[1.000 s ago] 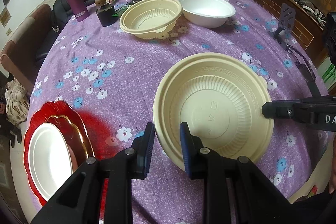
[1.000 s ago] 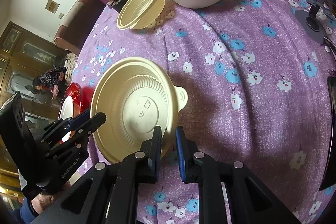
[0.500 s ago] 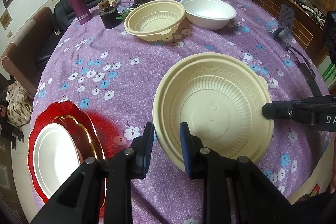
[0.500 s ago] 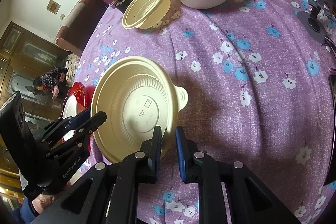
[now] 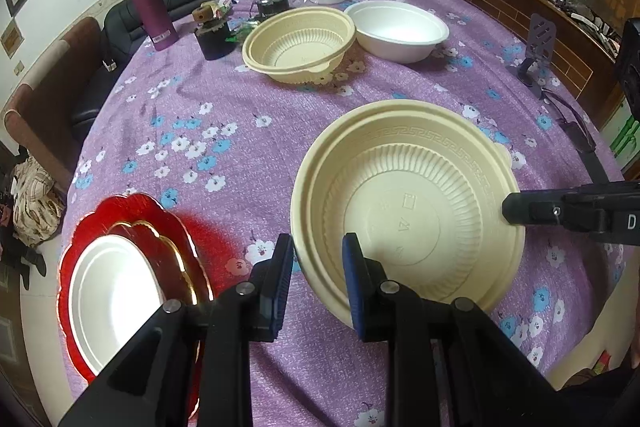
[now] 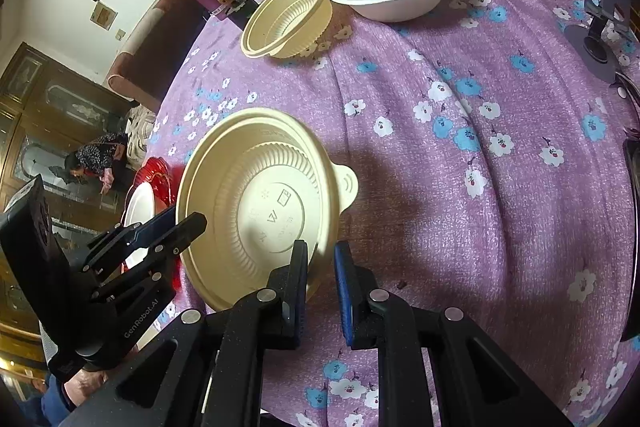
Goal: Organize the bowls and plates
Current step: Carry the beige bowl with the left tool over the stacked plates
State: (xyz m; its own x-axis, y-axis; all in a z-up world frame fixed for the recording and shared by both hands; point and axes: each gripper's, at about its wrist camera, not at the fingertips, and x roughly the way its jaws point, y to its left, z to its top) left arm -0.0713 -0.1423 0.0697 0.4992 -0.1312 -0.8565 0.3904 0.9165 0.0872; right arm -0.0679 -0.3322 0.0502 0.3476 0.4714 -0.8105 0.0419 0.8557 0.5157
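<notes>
I have the cream bowl [image 5: 408,211] grasped from both sides: my left gripper [image 5: 316,279] has its jaws clenched on the near-left rim, and my right gripper [image 6: 320,291] has its jaws clenched on the opposite rim. It sits near me over the purple flowered bench [image 5: 224,99]. A second cream bowl [image 5: 300,43] and a white bowl [image 5: 400,27] sit touching at the far side, with stacked plates [image 5: 120,283] at the near-left edge.

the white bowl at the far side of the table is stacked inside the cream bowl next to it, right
Not quite. In the left wrist view the white bowl sits on the tablecloth beside the far cream bowl, not inside it. That cream bowl is empty.
</notes>
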